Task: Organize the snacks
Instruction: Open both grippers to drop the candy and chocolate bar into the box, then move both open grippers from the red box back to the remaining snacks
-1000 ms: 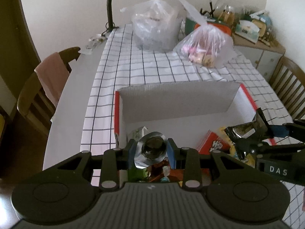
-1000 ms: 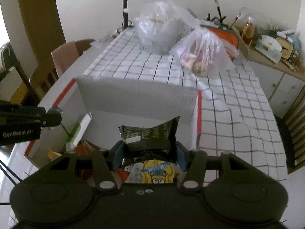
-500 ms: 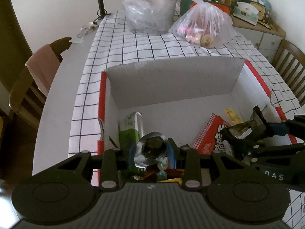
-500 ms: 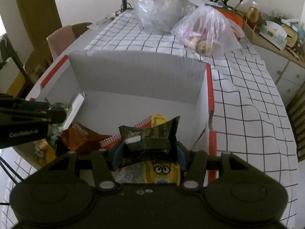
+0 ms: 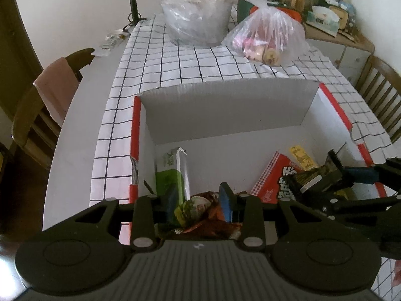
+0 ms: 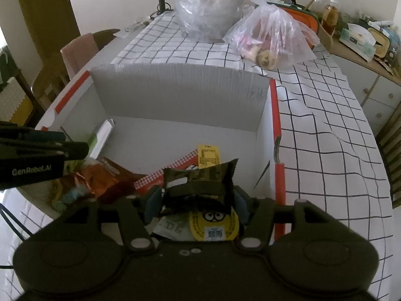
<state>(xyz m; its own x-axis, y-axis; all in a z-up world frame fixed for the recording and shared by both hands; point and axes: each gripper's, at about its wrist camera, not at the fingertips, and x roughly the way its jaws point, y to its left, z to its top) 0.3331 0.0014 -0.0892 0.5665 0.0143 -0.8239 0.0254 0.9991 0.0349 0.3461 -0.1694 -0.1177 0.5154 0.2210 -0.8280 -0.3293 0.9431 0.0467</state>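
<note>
Both hand-held grippers reach down into a white cardboard box (image 6: 180,100) with red-edged flaps, set on a table under a black-grid white tablecloth (image 6: 325,130). The right gripper (image 6: 196,197) has its jaws opening around a dark, crinkled snack packet (image 6: 200,180) that sits between the blue pads; whether they press on it cannot be told. Below it lies a yellow packet with a cartoon face (image 6: 213,223). The left gripper (image 5: 198,200) stands released, its pads apart above a small round foil-topped cup (image 5: 193,207) that rests loose on an orange wrapper (image 6: 100,178). Its side reads "GenRobot.AI". Farther in lie a green-and-white carton (image 5: 173,173), a red checkered packet (image 5: 275,173) and a yellow sachet (image 5: 302,154). Beyond the box sit two clear plastic bags (image 5: 268,37).
</note>
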